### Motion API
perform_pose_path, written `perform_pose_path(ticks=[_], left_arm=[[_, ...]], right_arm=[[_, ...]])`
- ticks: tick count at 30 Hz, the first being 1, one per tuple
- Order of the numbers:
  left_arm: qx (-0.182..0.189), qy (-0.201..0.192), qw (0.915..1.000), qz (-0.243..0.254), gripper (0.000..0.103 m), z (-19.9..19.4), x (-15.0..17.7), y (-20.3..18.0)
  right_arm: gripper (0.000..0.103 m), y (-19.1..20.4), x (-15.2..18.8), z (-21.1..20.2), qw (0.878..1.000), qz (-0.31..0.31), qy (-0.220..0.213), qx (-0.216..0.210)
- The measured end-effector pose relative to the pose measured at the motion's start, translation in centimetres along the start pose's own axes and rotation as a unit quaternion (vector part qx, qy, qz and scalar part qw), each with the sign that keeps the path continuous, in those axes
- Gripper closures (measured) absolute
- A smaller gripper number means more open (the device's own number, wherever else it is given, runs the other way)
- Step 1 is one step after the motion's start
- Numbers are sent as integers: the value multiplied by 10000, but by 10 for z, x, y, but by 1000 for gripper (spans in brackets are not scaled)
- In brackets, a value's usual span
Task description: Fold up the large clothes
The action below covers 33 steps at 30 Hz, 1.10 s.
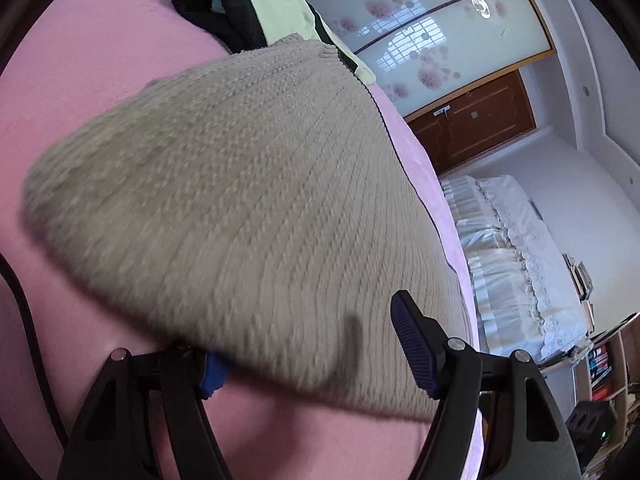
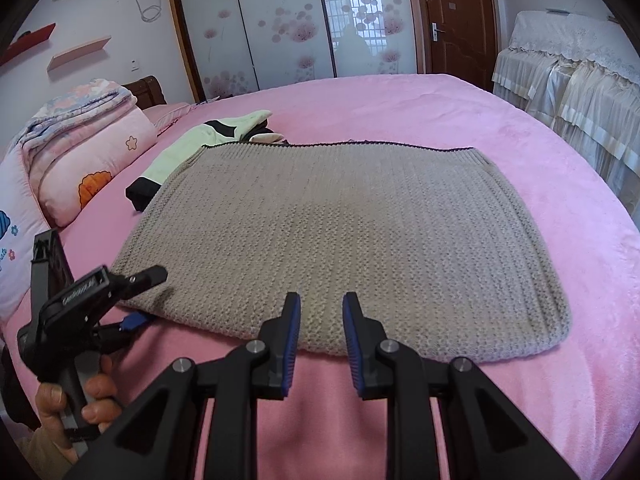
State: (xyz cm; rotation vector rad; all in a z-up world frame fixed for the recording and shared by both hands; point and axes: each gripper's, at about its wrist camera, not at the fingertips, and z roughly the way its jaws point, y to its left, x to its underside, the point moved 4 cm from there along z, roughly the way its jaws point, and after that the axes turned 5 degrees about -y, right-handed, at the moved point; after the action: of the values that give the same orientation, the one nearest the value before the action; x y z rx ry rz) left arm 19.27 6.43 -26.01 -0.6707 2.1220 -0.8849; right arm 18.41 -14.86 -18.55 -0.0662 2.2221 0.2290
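Observation:
A grey knitted sweater (image 2: 344, 240) lies folded flat on the pink bed (image 2: 560, 184); it also fills the left wrist view (image 1: 240, 200). My left gripper (image 2: 140, 300) is open at the sweater's near left corner, one finger above the knit and the blue pad (image 1: 214, 376) of the other under its edge. My right gripper (image 2: 318, 340) is open and empty, its fingertips just over the sweater's near edge at the middle.
A light green and black garment (image 2: 192, 148) lies behind the sweater at the left. Folded quilts and pillows (image 2: 80, 160) are stacked at the bed's left. A lace-covered cabinet (image 2: 568, 80) stands to the right. Wardrobe doors (image 2: 280, 20) are behind.

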Motion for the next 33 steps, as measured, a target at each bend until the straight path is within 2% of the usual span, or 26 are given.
perform_pose_path(ticks=[9, 11, 12, 13, 15, 17, 19, 22, 25, 29, 32, 33], left_arm=[[-163, -529, 9985, -36, 33, 39, -29, -9], [-250, -736, 9969, -98, 46, 37, -30, -8], [-318, -791, 9963, -119, 59, 35, -30, -6], [-334, -820, 9959, -202, 65, 33, -30, -2], [-304, -903, 9949, -340, 75, 28, -31, 1], [-363, -983, 9940, -322, 77, 23, -31, -1], [-537, -1112, 9923, -85, 79, 12, -30, -8], [-792, -1342, 9864, 525, 81, 2, -27, -33], [-958, -1548, 9753, 1248, 81, -4, -24, -69], [-901, -1640, 9625, 1965, 82, -4, -20, -119], [-833, -1693, 9461, 2631, 84, -2, -9, -167], [-731, -1694, 9386, 2916, 85, 2, -2, -188]], right_arm=[[81, -1, -21, 31, 9999, -12, -117, 75], [81, 1, -30, 43, 9998, -27, -100, 153], [81, 2, -35, 52, 9998, -52, -69, 204], [81, 4, -38, 59, 9997, -79, -60, 240], [82, 11, -46, 75, 9995, -115, 13, 298], [94, 20, -50, 89, 9995, -203, 59, 254], [96, 29, -47, 103, 9991, -265, 256, 212], [96, 32, -25, 129, 9960, -337, 807, 174], [96, 21, -16, 133, 9969, -15, 779, -113], [99, -1, -15, 127, 9920, 637, 840, -688], [99, -13, -14, 115, 9859, 949, 952, -1000], [99, -23, -13, 104, 9805, 1228, 995, -1170]])
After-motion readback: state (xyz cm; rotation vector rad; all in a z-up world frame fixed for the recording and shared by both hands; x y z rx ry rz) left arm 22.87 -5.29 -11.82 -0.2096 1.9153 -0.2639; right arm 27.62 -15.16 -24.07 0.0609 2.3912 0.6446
